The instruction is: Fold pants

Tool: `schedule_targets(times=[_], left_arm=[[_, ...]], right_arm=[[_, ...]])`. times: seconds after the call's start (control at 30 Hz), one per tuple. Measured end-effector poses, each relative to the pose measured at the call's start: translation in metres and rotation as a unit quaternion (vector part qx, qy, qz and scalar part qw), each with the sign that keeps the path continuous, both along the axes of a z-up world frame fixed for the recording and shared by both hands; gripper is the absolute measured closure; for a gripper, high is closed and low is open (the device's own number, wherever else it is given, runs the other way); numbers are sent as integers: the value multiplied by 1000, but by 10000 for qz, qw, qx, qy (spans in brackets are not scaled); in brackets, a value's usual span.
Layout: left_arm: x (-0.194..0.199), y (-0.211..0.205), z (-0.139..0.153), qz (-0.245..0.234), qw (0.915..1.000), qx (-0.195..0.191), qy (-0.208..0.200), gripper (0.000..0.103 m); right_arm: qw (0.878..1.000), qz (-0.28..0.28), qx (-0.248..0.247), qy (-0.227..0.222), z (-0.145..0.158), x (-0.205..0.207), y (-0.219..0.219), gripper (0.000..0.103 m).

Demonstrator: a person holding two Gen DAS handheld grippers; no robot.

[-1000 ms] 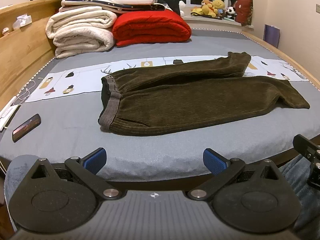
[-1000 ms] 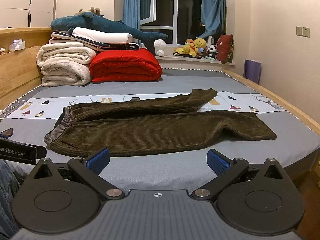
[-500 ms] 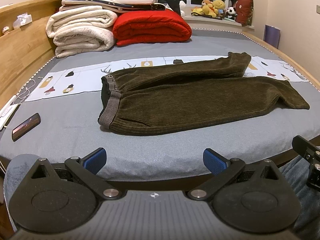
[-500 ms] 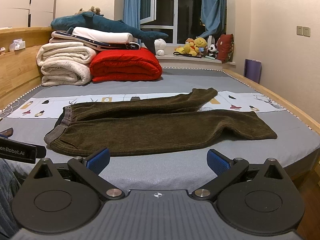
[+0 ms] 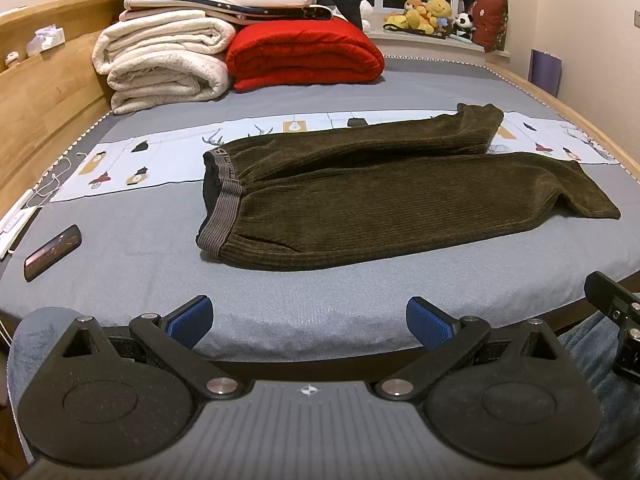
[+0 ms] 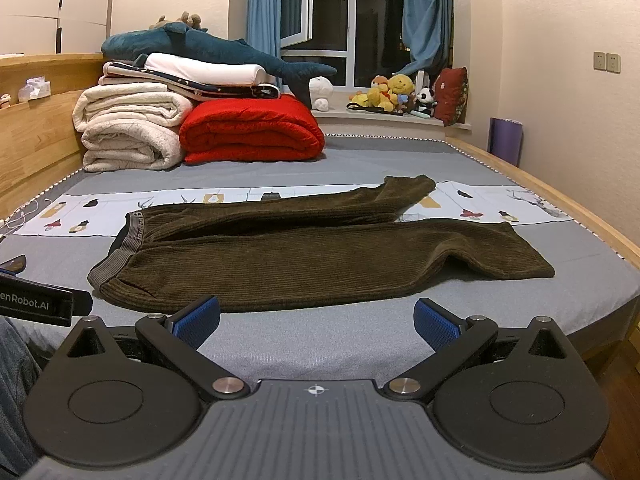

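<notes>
Opening step, by the look of it: nothing gripped yet. Dark olive-brown corduroy pants point(image 5: 392, 200) spread flat on the grey-sheeted bed point(image 5: 132, 248), grey ribbed waistband point(image 5: 222, 216) to the left, cuffs to the right, near leg straight, far leg angled away toward the printed white cloth strip point(image 5: 132, 164).

Left tongs point(image 5: 309, 320) wide apart and empty, hovering off the bed's near edge, well short of the waistband. Right tongs point(image 6: 316, 322) likewise wide and empty, low over the near edge, just short of the near leg.

Next move, judged from the layout: reaching in for waistband and cuff of one leg, then laying it over the other so the legs stack before folding lengthwise.

No containers in view; only stacked cream blankets point(image 5: 164, 60), a red folded quilt point(image 5: 304, 54) and a dark phone point(image 5: 52, 252) lying apart.
</notes>
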State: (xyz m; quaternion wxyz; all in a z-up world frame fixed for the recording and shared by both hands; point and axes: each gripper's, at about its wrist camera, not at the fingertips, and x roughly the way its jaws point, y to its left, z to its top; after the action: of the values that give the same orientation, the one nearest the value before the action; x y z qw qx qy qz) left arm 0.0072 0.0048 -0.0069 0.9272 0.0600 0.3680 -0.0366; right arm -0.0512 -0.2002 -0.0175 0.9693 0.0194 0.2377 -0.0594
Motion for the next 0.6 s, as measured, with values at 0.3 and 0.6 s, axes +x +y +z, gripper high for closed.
schedule_targets(times=[0.3,0.6], left_arm=[[0,0,0,-3,10000,15,-20,0],[1,-1,0,-5,10000,14,-17,0]], right_arm=[[10000,15,-13,-13,-1,0,1,1],[10000,18,-15,-5,-1,2,1,1]])
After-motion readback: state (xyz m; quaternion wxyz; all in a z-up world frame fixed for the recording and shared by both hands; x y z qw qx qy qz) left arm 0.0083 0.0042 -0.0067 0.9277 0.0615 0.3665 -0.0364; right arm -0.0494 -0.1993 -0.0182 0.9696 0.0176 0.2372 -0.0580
